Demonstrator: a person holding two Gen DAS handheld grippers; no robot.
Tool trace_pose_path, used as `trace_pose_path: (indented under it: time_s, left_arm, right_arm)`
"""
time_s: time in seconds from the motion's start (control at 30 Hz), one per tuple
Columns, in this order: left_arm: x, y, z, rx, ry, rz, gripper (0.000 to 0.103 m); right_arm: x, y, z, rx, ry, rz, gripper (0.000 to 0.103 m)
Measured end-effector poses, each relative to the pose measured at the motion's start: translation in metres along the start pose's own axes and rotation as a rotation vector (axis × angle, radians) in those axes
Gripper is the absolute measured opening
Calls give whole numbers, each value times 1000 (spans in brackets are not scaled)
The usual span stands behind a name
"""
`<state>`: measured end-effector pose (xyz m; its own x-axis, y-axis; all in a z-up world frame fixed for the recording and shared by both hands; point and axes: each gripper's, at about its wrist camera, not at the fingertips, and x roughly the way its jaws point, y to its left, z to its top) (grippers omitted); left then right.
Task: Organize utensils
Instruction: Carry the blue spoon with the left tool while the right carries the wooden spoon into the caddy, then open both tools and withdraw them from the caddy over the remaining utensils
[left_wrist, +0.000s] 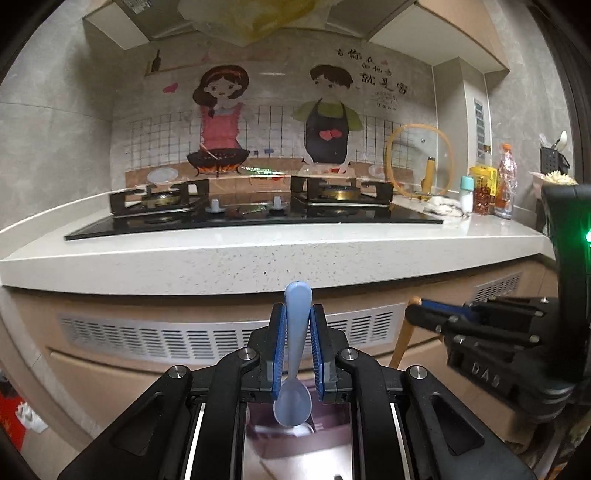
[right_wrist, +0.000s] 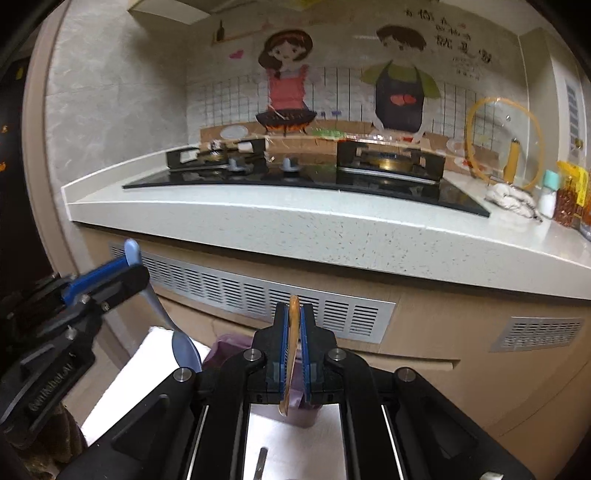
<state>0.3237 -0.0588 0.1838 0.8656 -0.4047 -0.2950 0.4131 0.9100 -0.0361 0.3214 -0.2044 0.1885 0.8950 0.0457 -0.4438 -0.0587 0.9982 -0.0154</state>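
The left tool is closed on a light blue plastic spoon, its blue pads pressing the handle from both sides; the handle end points up and the bowl hangs down toward the camera. The right tool is clamped nearly shut on a thin yellowish wooden utensil, which stands edge-on between its pads, so what kind it is cannot be told. Both tools are raised in front of the worktop, level with the vented panel under its edge. A purple container shows low behind the right tool. A gas hob sits on the worktop.
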Motion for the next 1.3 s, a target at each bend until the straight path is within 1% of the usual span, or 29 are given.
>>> trace_pose_path:
  time_s: [0.07,0.17,0.33,0.37,0.43,0.5,0.57,0.6,0.63,0.67,0.7,0.73,0.83,0.93,1.0,1.07,1.13,1.23,1.3]
  left_arm:
    - [29,5,-7,-13,29,-17,14]
    - [65,11,-25,-54,97,-40,14]
    - [122,19,-64,-90,257,-52,15]
    - [130,21,-71,-100,286,-54,16]
    - [141,24,-81,-111,315,-55,17]
    - [143,26,-86,-106,322,-42,22]
    - [137,30,-91,-104,320,-18,26]
    - [131,33,-95,-108,323,-15,31]
    - [126,36,-99,-110,326,-12,40]
    - [117,38,-106,-106,333,0,45]
    - [109,39,-113,-98,340,12,54]
    - [102,39,-120,-92,345,19,59]
    - [70,40,-148,-61,381,16,60]
    - [44,28,-178,-7,429,-27,60]
    - [26,16,-201,39,472,-71,60]
    - [15,8,-217,52,505,-99,60]
    - [5,2,-231,44,531,-98,60]
    - [-14,3,-248,-3,540,-81,61]
    - [-30,4,-259,-36,546,-61,63]
  right_arm:
    - [23,-6,-4,7,24,3,6]
    - [54,-12,-15,28,70,19,6]
    - [117,-25,-46,77,207,49,6]
    - [129,-26,-52,85,240,68,7]
    - [145,-30,-63,111,291,105,10]
    - [153,-32,-73,127,320,123,18]
    - [156,-33,-80,118,327,117,23]
    - [155,-35,-83,115,327,109,24]
    - [152,-36,-87,112,328,106,24]
    - [149,-38,-90,108,327,105,24]
    - [143,-40,-93,99,325,98,25]
    - [138,-41,-97,87,322,88,25]
    - [115,-38,-115,39,323,72,27]
    - [93,-33,-141,0,338,79,29]
    - [79,-28,-160,-33,350,84,29]
    - [70,-22,-173,-56,361,94,29]
    - [60,-13,-189,-80,368,109,29]
    - [50,0,-211,-111,388,138,29]
    - [47,13,-224,-131,410,165,29]
